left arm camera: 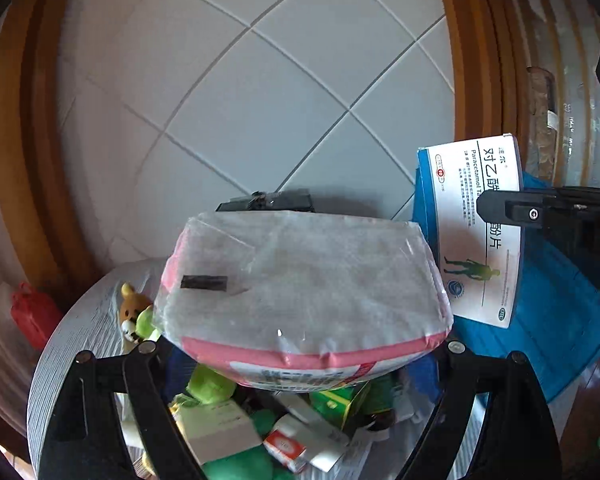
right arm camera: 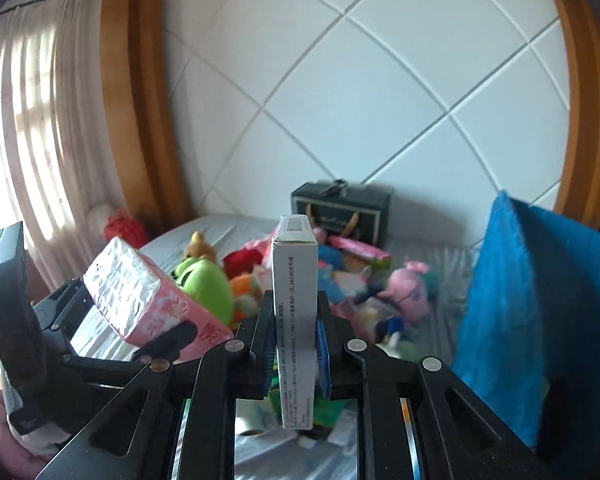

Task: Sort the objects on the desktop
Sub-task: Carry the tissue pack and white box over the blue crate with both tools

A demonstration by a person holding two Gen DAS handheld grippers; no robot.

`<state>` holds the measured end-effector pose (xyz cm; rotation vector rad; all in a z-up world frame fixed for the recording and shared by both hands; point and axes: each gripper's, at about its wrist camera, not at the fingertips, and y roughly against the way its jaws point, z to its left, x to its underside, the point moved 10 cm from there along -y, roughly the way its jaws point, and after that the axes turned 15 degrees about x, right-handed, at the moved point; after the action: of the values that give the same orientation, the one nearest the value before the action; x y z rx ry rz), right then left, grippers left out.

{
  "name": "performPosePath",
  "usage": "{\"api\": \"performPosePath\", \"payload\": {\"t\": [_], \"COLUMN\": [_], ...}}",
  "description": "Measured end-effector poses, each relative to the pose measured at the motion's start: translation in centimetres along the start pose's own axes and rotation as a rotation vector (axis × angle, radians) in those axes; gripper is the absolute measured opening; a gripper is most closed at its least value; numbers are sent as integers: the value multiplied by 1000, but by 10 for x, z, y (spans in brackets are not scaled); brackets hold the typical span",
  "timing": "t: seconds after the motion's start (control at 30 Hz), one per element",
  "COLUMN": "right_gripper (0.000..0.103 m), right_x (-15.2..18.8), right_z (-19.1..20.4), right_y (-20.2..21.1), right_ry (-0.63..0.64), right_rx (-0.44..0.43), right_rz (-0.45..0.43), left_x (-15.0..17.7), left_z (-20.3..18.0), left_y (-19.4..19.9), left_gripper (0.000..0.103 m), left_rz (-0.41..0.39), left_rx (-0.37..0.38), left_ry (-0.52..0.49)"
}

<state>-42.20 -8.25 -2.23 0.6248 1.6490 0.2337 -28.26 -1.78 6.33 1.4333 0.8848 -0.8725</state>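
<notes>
My left gripper (left arm camera: 300, 348) is shut on a pink and white tissue pack (left arm camera: 300, 284) and holds it above the pile; the pack also shows in the right wrist view (right arm camera: 140, 292). My right gripper (right arm camera: 296, 320) is shut on a white and blue medicine box (right arm camera: 294, 300), held upright on edge. That box shows in the left wrist view (left arm camera: 476, 232) at the right, in front of the blue bin, with the right gripper's finger across it. Both grippers are raised over a grey cloth-covered table (right arm camera: 228, 224).
A pile of plush toys (right arm camera: 208, 280), small boxes (left arm camera: 288, 444) and packets covers the table. A blue fabric bin (right arm camera: 512, 300) stands at the right. A dark gift bag (right arm camera: 340, 204) stands against the tiled wall. A red bag (right arm camera: 124, 226) lies far left.
</notes>
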Motion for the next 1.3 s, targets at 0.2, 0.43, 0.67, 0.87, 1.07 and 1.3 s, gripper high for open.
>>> {"api": "performPosePath", "payload": {"t": [0.2,0.43,0.67,0.87,1.07,1.3], "right_gripper": [17,17,17,17,17,17], "right_x": [-47,-62,0,108,171,263], "right_z": [-107,-260,-381,-409,-400,-392], "right_y": [27,27,-47,-89,-96,-96], "right_ry": [-13,-21,6,83,102,1], "right_rx": [176,421,486,414,248,95], "right_rz": [-67,-28,229,559,810,1135], "left_x": [-78,-150,-130,-38,48,142], "left_z": [-98,-227,-336,-374,-375,-368], "left_y": [-45,-108,-207,-261,-275,-273], "left_gripper": [86,86,86,86,86,87], "left_rz": [-23,1,255,616,961,1300], "left_rx": [156,320,377,394,379,285], "left_ry": [-57,-101,-170,-229,-163,-177]}}
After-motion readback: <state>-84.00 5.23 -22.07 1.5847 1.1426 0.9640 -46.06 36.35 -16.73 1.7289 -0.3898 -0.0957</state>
